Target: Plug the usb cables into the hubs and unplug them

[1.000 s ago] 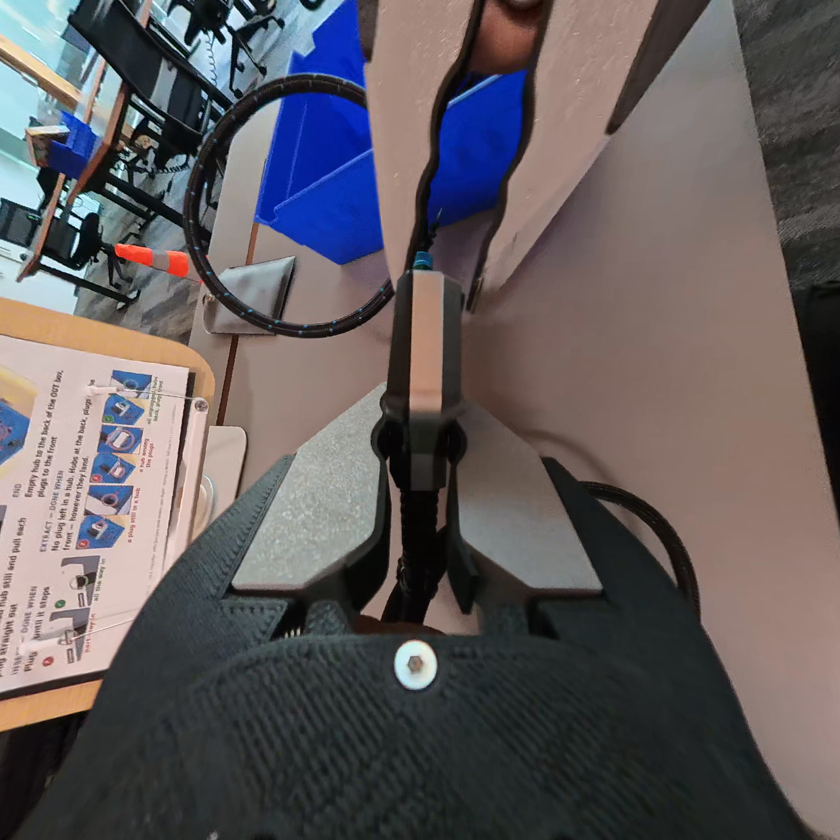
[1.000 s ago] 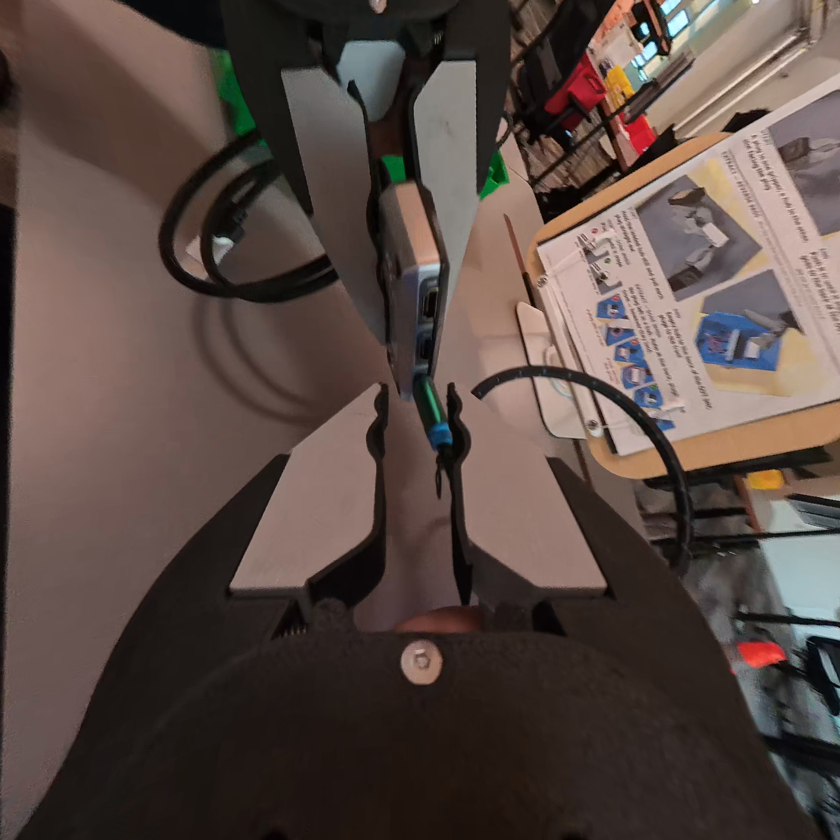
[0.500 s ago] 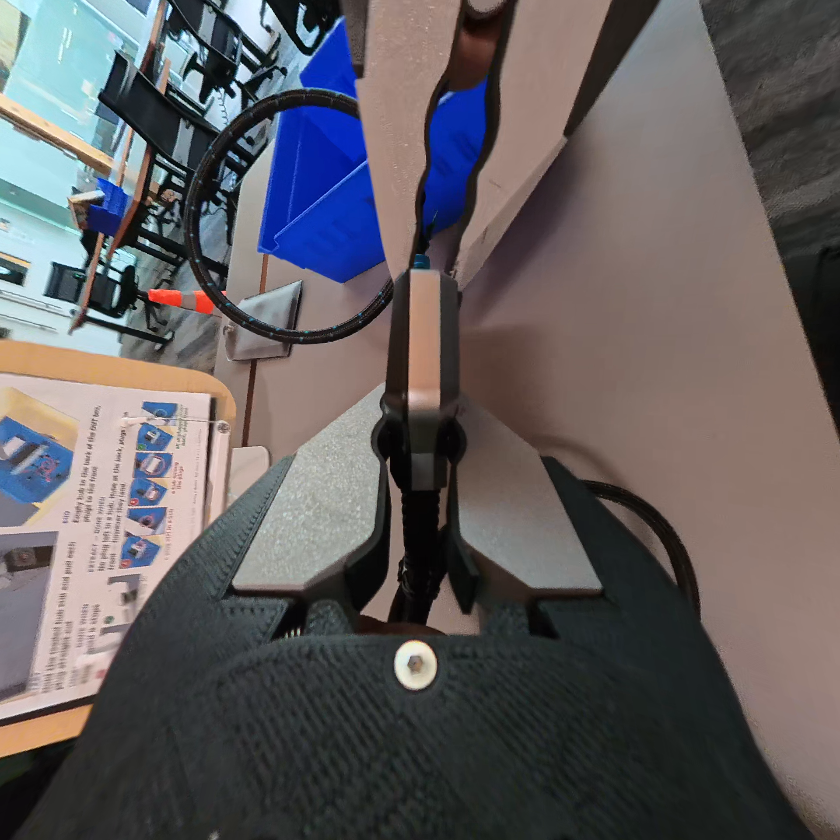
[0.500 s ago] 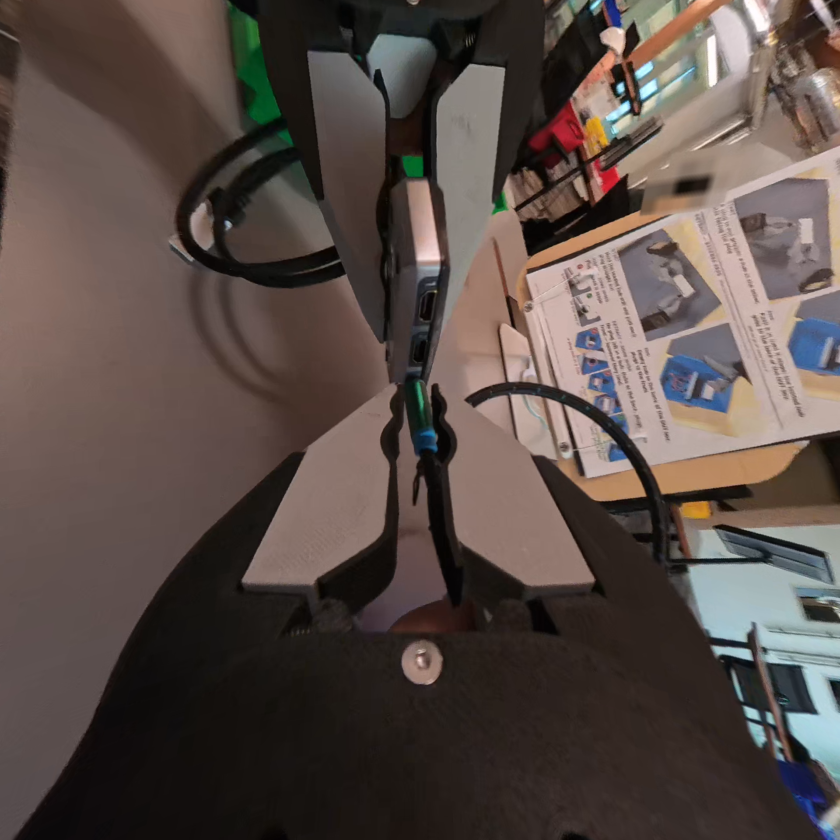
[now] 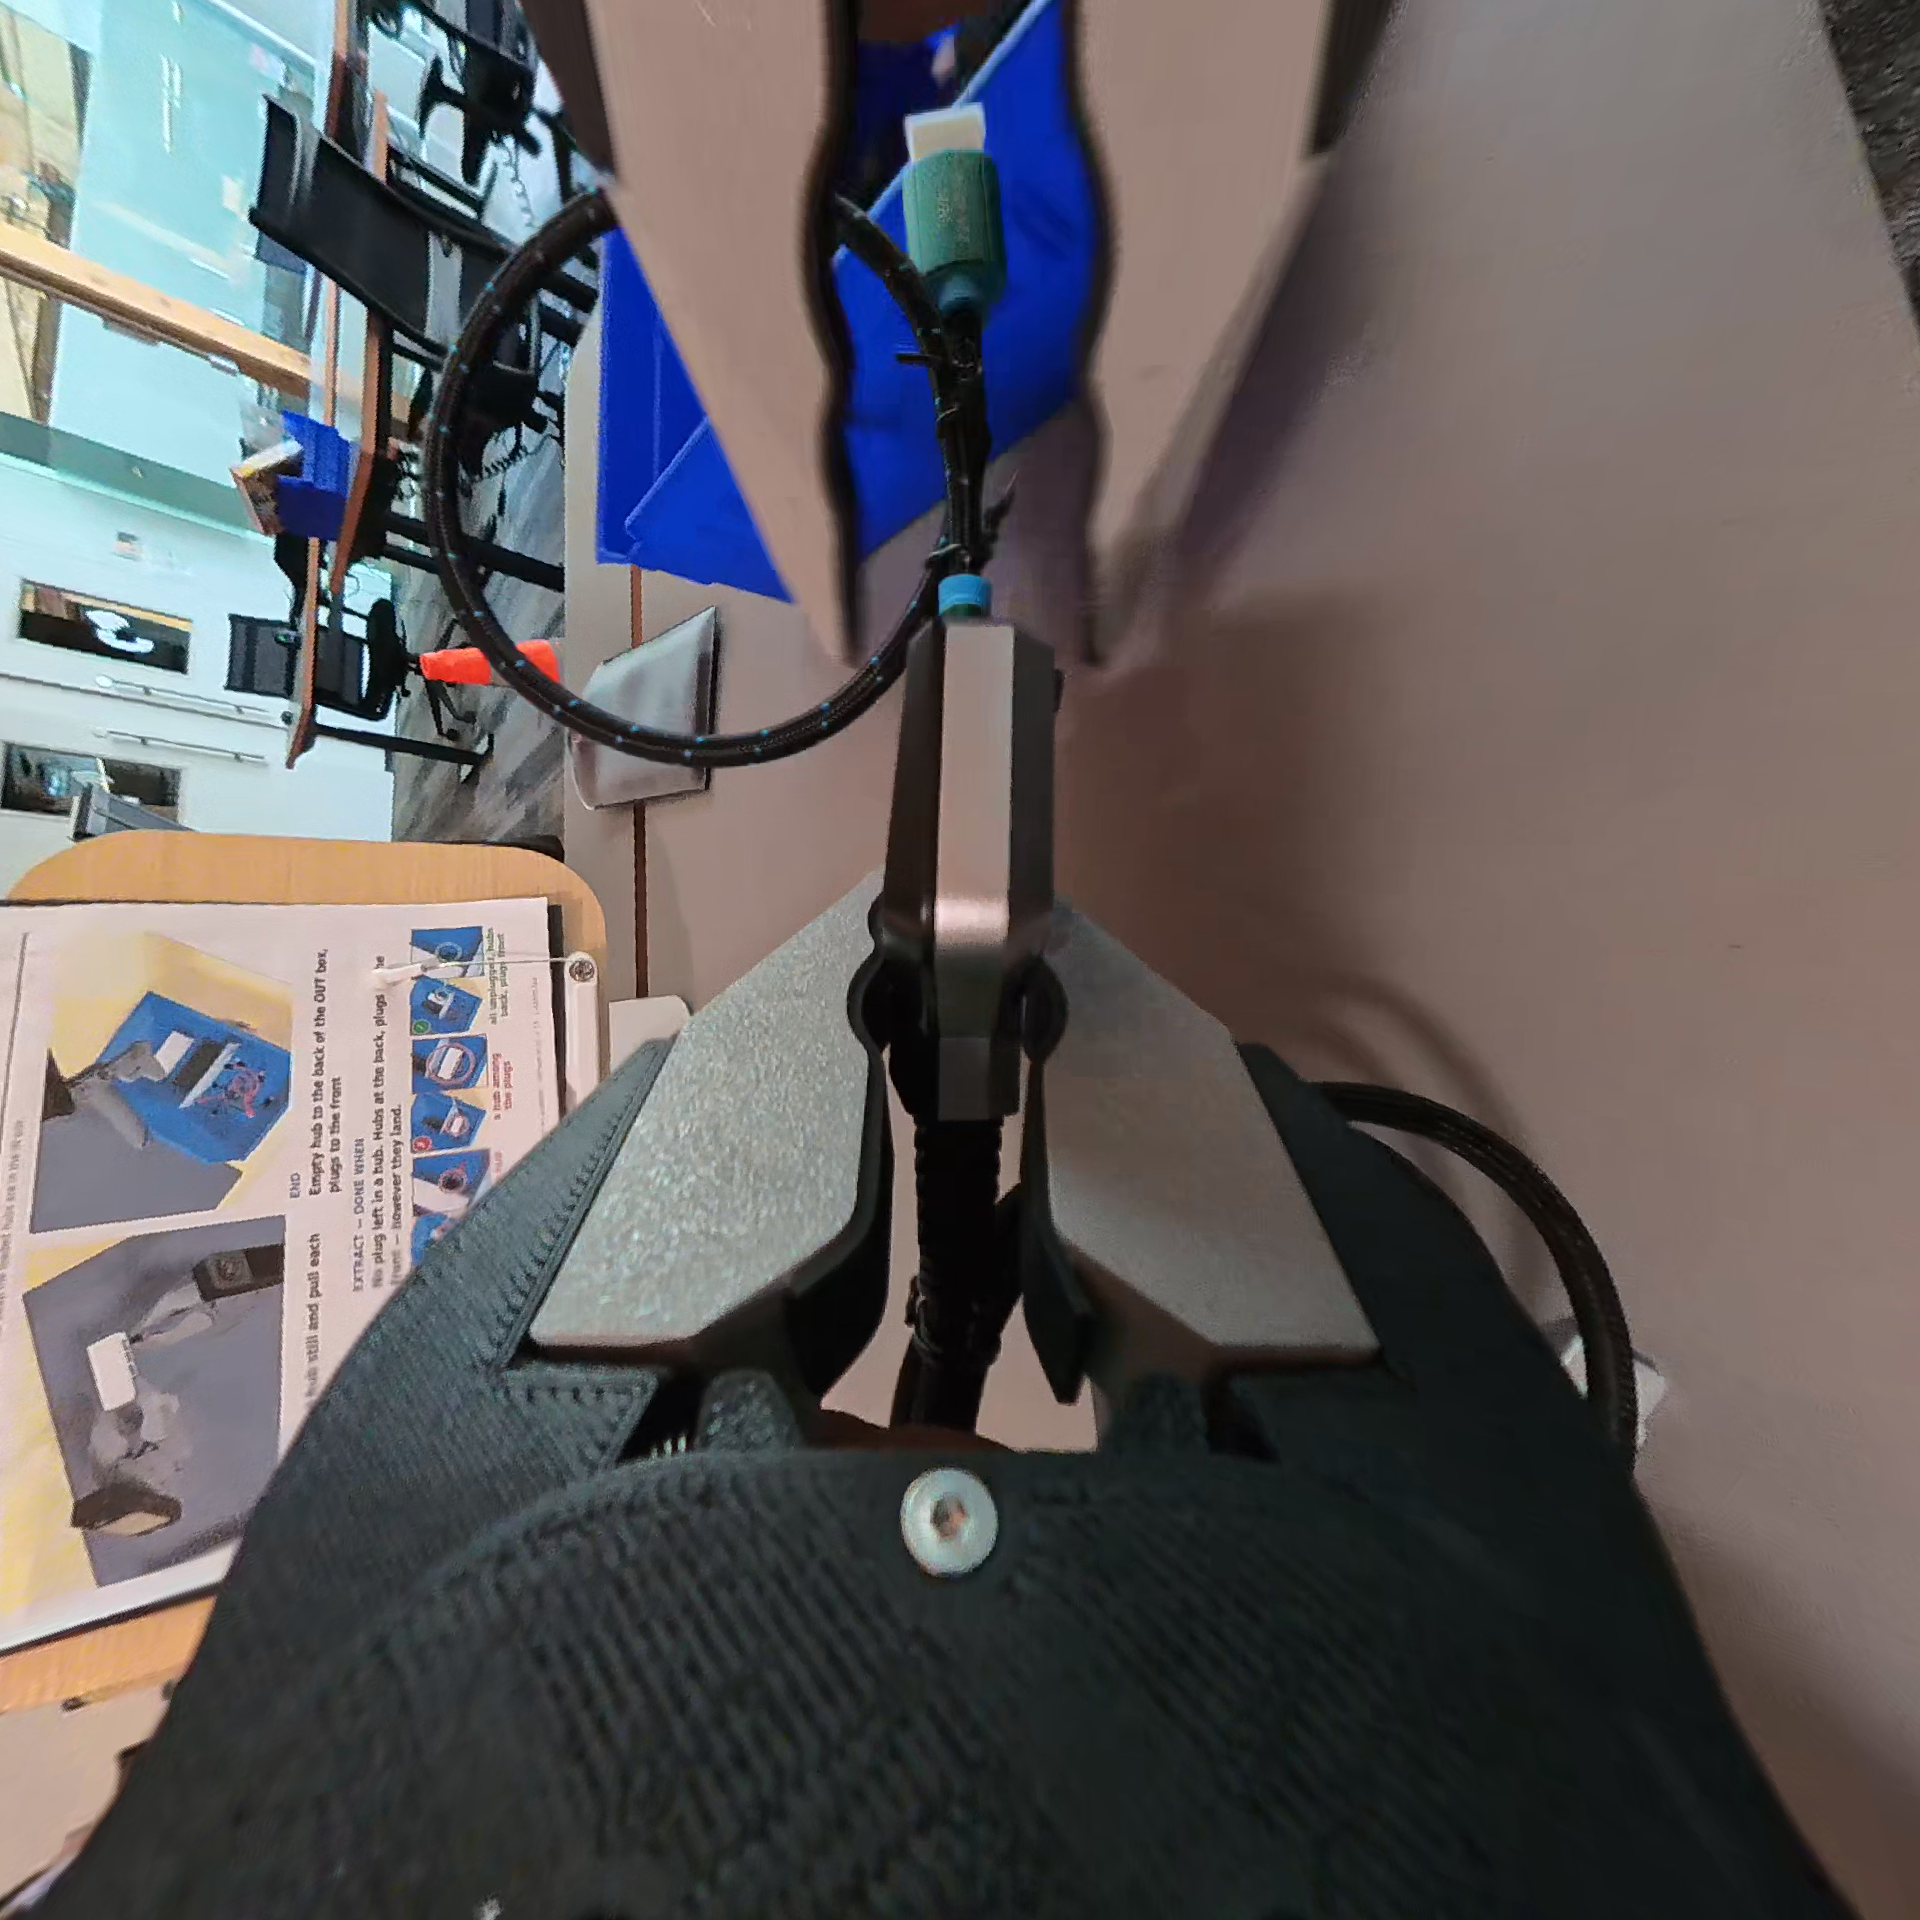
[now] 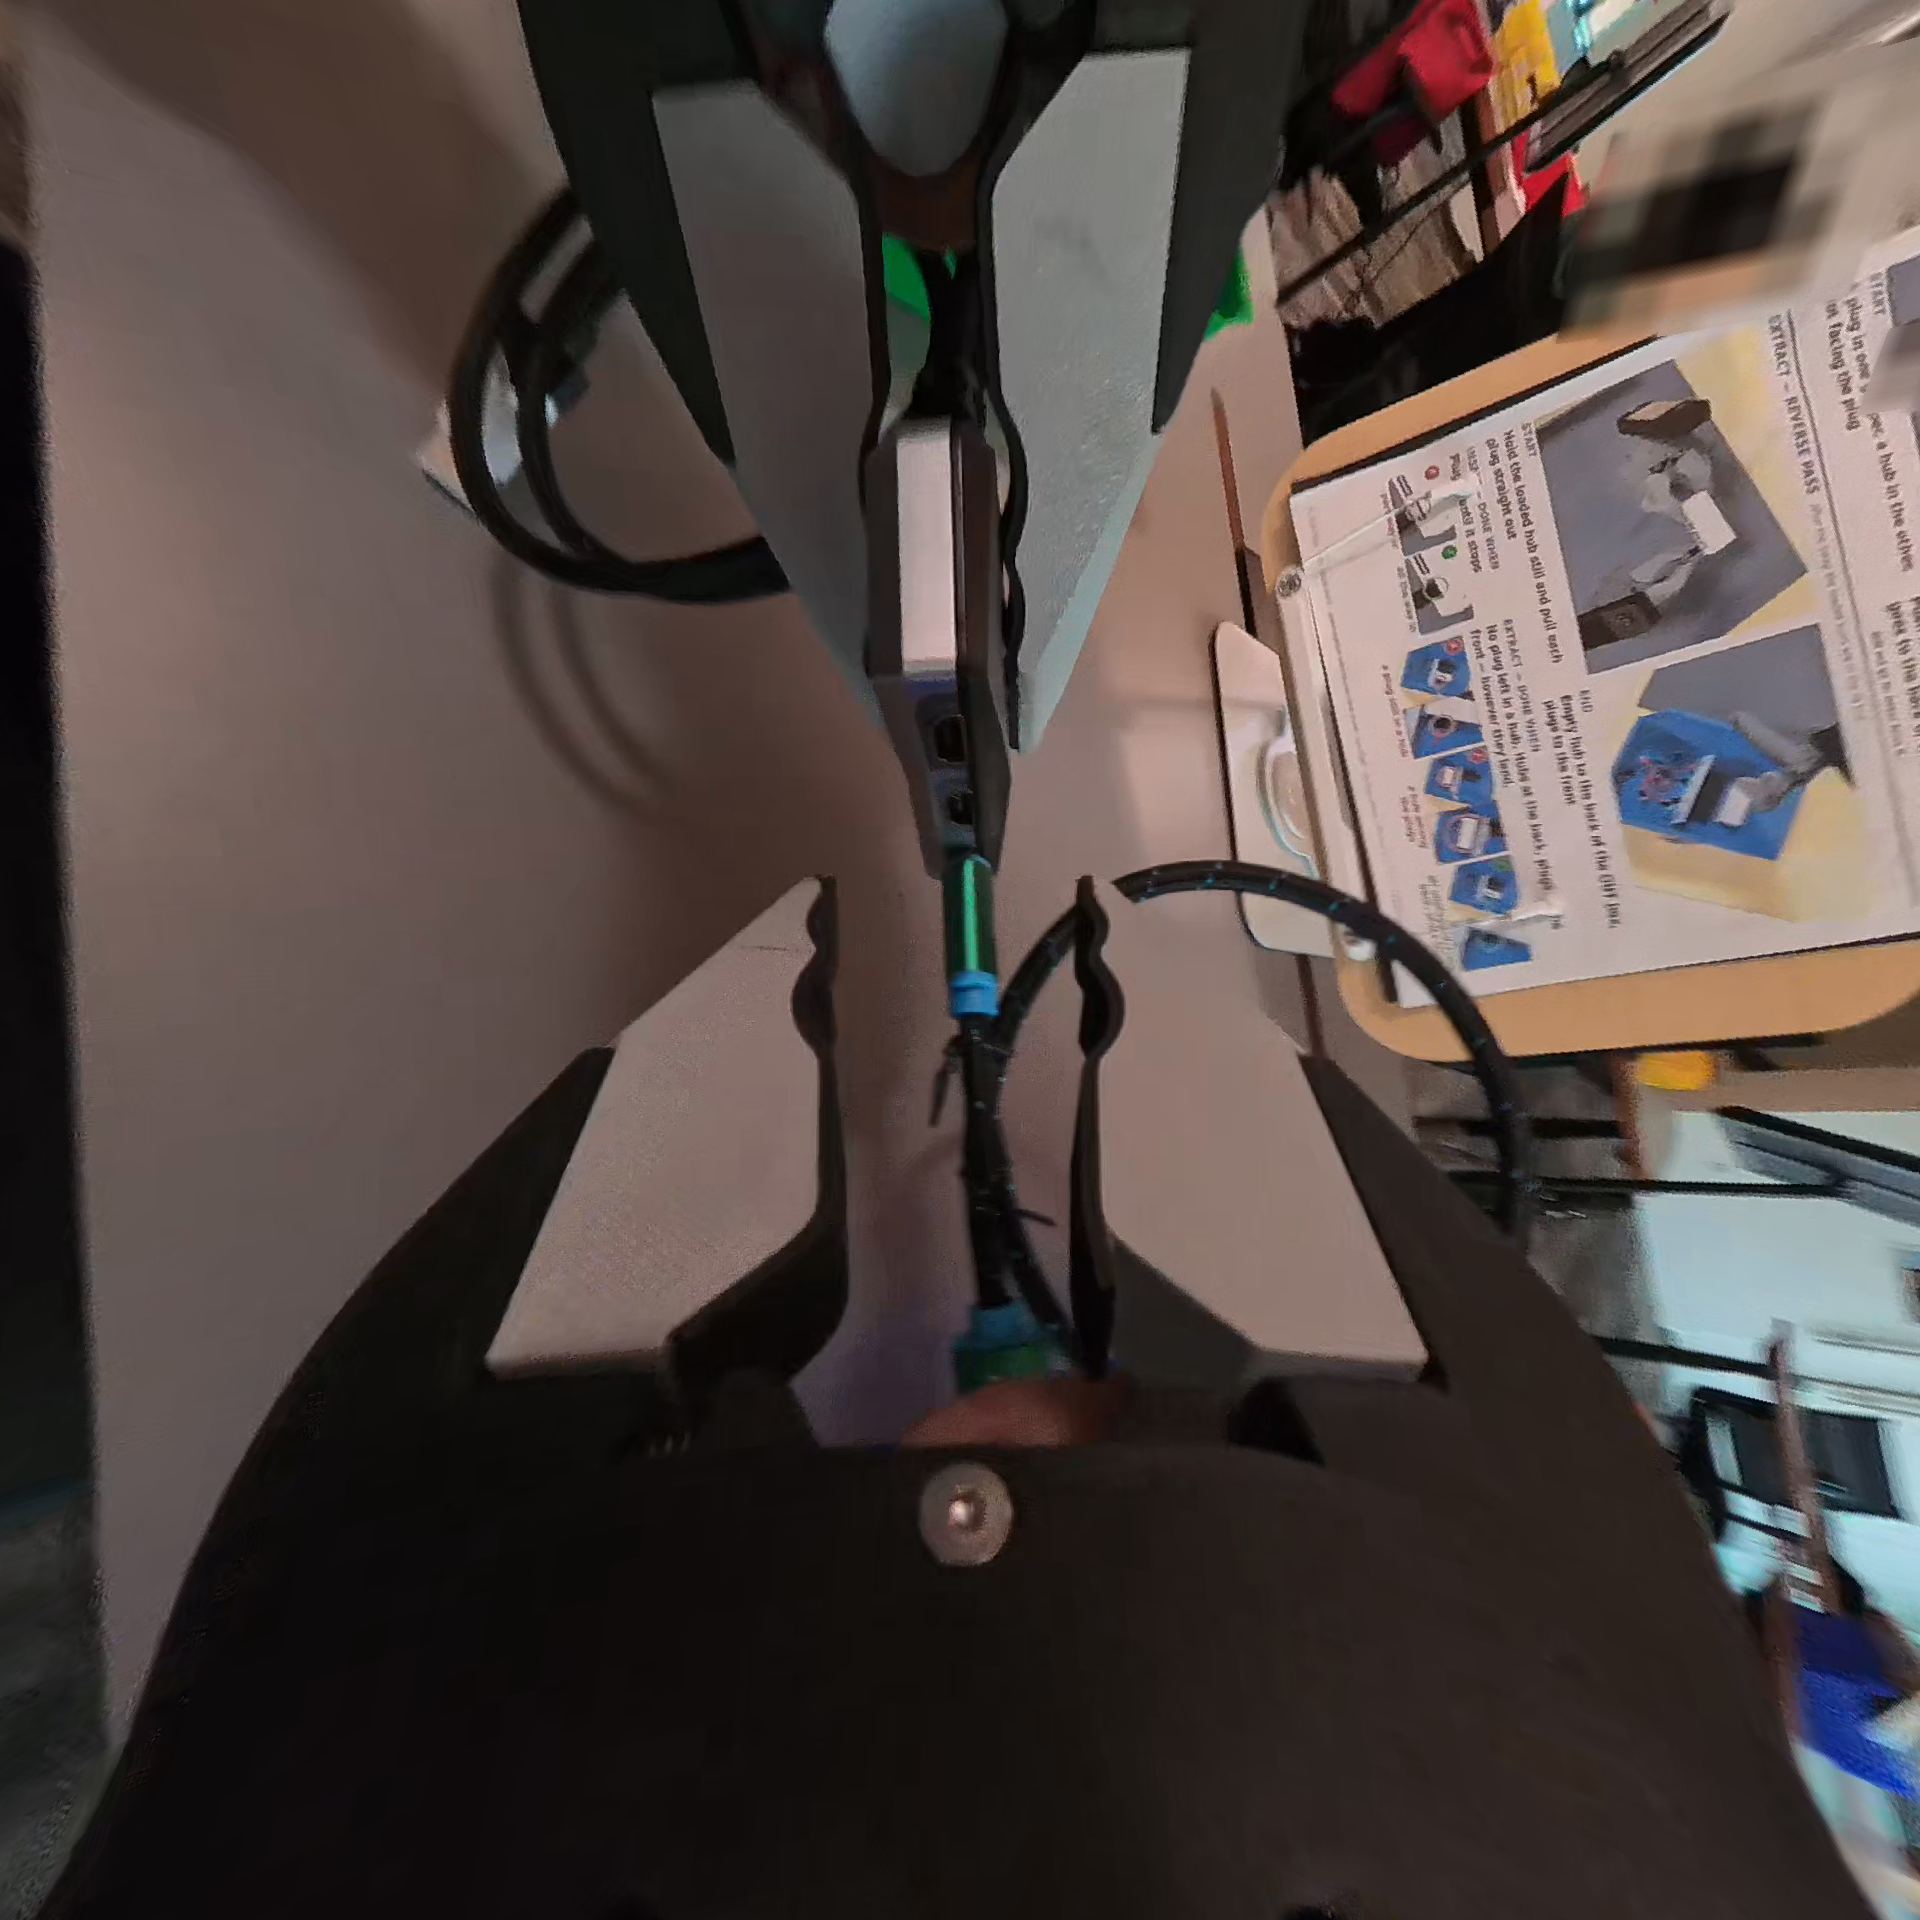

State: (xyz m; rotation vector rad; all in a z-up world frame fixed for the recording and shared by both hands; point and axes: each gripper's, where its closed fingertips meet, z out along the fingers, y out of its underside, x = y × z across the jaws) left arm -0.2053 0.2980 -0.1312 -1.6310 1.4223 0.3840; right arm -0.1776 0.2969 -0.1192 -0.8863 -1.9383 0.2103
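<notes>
Between left claw tips, hub clamped.

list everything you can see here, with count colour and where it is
hub: 1, grey, clamped in the left gripper
seated plug: 1, green, pushed into the hub's end
loose plug: 1, green, deep between the right gripper's fingers
braided cable: 1, black with blue flecks, looping between the plugs
hub lead: 1, black, coiled on the table
bin: 1, blue, far end of the table
instruction sheet: 1, white, on a wooden board
table: 1, beige
left gripper: black, shut on the hub
right gripper: black, open around the seated plug
</notes>
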